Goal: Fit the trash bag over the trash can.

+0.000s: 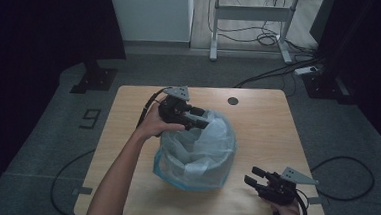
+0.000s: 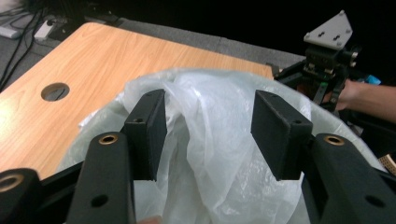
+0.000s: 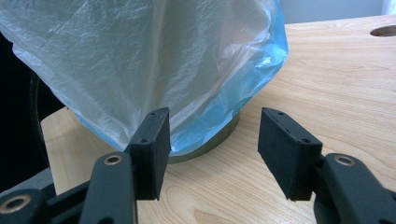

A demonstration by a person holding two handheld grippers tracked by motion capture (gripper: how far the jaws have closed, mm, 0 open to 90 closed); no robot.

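Bin lined with a plastic bag at the table's centre

The bin (image 1: pixel 195 163) holds a bag (image 1: pixel 201 138); left gripper (image 1: pixel 198 119), jaws released, hovers over its upper-left rim, while right gripper (image 1: pixel 257 177), jaws released and empty, waits lower right on the table (image 1: pixel 262 122).

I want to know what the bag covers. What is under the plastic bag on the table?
Under the plastic bag a round greenish base shows at its lower edge, standing on the table. The bag covers the rest of it.

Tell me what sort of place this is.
Probably a lab or recording room, not a home: a bare wooden table on grey carpet, dark curtains at the sides, loose cables on the floor, and a metal desk frame behind.
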